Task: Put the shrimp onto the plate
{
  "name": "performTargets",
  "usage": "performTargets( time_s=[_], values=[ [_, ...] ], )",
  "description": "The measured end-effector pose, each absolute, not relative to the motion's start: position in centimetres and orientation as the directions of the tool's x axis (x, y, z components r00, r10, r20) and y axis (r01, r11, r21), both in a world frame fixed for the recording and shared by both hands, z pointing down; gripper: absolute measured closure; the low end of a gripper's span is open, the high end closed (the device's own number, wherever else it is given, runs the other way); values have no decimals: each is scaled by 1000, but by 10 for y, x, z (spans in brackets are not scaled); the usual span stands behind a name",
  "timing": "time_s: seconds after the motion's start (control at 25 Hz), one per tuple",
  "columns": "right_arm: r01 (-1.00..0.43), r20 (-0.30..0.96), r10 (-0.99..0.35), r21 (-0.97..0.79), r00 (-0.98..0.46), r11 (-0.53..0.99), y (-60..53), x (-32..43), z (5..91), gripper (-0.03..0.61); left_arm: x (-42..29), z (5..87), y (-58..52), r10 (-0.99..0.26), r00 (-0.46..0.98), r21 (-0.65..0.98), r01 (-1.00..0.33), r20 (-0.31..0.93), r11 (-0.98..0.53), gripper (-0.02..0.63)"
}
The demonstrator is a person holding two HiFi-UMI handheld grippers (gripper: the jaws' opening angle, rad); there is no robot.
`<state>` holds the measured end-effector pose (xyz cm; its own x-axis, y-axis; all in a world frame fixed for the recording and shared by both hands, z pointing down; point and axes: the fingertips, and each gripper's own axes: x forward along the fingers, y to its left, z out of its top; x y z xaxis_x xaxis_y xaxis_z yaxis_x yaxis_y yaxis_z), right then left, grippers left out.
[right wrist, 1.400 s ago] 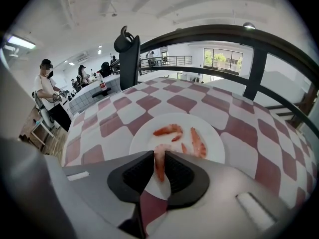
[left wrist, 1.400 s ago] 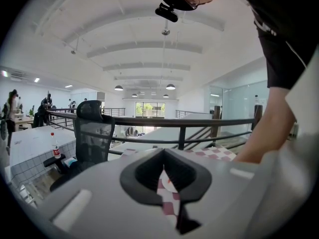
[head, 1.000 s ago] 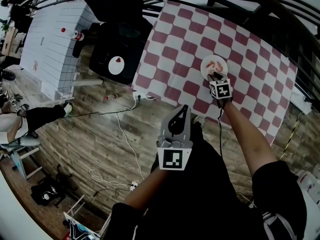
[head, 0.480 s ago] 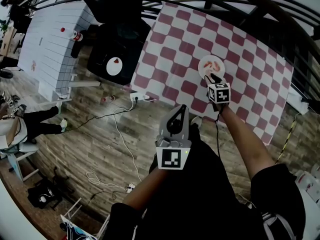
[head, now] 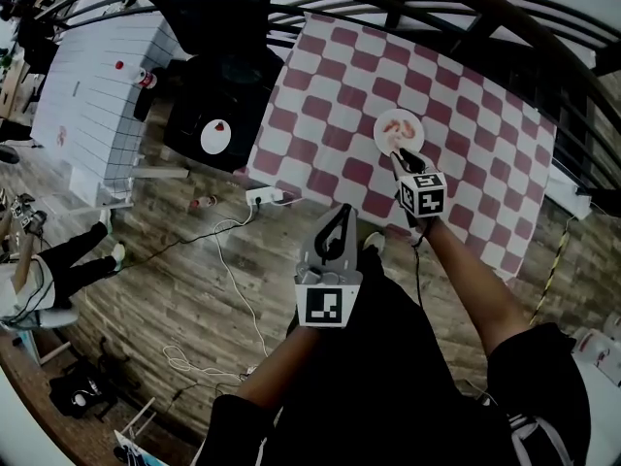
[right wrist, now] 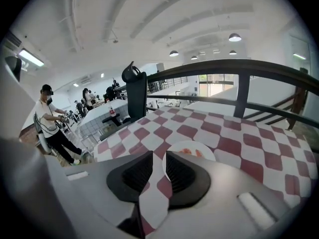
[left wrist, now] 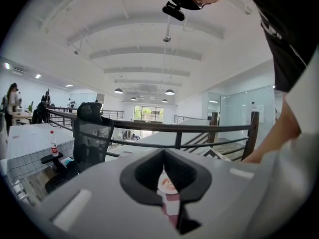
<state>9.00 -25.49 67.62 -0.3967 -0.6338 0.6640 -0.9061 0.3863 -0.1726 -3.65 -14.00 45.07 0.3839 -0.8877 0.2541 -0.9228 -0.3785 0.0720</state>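
The orange-pink shrimp (head: 401, 128) lie on the round white plate (head: 381, 142), which sits on the red-and-white checked tablecloth (head: 466, 115). The grey right gripper (head: 403, 155) hovers at the plate's near edge; its jaws are partly apart, have just been closing, and have nothing between them. The grey left gripper (head: 340, 214) hangs over the wooden plank floor (head: 194, 270), off the table; its jaws meet at the tips and are empty.

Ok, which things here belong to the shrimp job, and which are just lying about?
Job:
- shrimp, already on the plate
- checked table

Lying about:
- second plate, off the table, with a red bit on it
- bottle
- power strip
- office chair
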Motion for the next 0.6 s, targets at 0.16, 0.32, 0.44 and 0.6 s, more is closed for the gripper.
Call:
performTargets(
  time_s=[0.16,0.32,0.44,0.6],
  values=[
    [-922,612,-697,-164,-374,351,-245,93,643,526,-36,448,-133,-885,400,57,-916,240,-398,604],
    [-931,562,-746,-142,-356,337,-233,96,607,560,-34,447,-129,-880,410,66,-911,240,-406,604],
    [-927,525,-768,-147,-368,344,-219,93,581,578,-33,441,-127,-880,421,61,-906,222,-418,604],
    [-932,479,-801,-144,-359,332,-197,95,547,578,-29,436,-125,-871,444,70,-895,211,-440,604]
  ],
)
